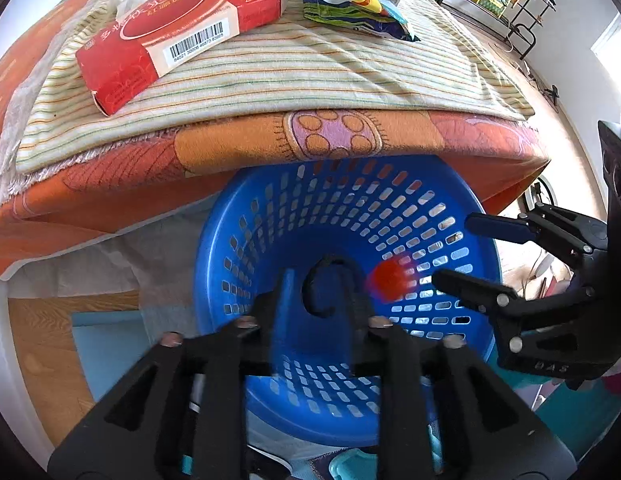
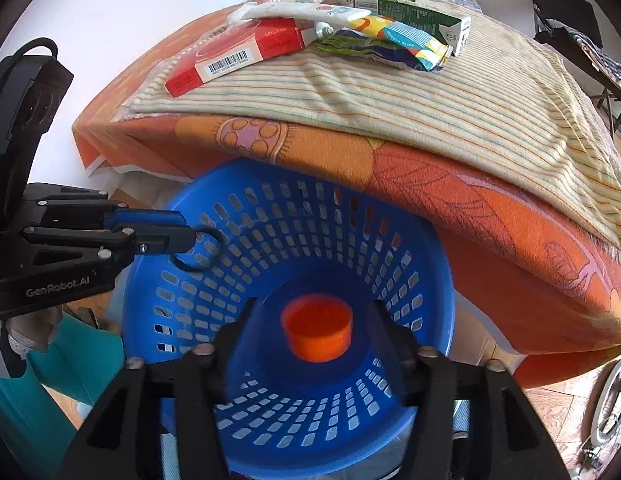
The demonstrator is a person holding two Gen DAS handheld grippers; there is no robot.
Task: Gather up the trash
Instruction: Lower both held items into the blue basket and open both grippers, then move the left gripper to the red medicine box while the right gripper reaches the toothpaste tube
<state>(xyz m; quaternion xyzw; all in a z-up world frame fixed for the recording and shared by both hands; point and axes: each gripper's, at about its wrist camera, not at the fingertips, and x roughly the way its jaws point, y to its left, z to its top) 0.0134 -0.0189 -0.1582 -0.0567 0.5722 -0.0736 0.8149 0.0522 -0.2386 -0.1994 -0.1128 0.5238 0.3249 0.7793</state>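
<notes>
Trash half done: orange cap (image 2: 316, 332) dropping into blue basket (image 2: 430, 280) w/ black ring (image 2: 198, 250); both grippers' jaws apart, empty; red box (image 1: 178, 44), wrappers (image 1: 350, 12) left on table

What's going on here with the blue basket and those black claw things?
A person is clearing trash using two hand-held grippers, both poised over a blue basket beside the table. An orange cap is between the right gripper's open jaws and appears to be dropping in. A black ring hangs at the tips of the left gripper, above the basket. Still on the striped cloth: a red box, a white tube, a green carton and a colourful wrapper.
</notes>
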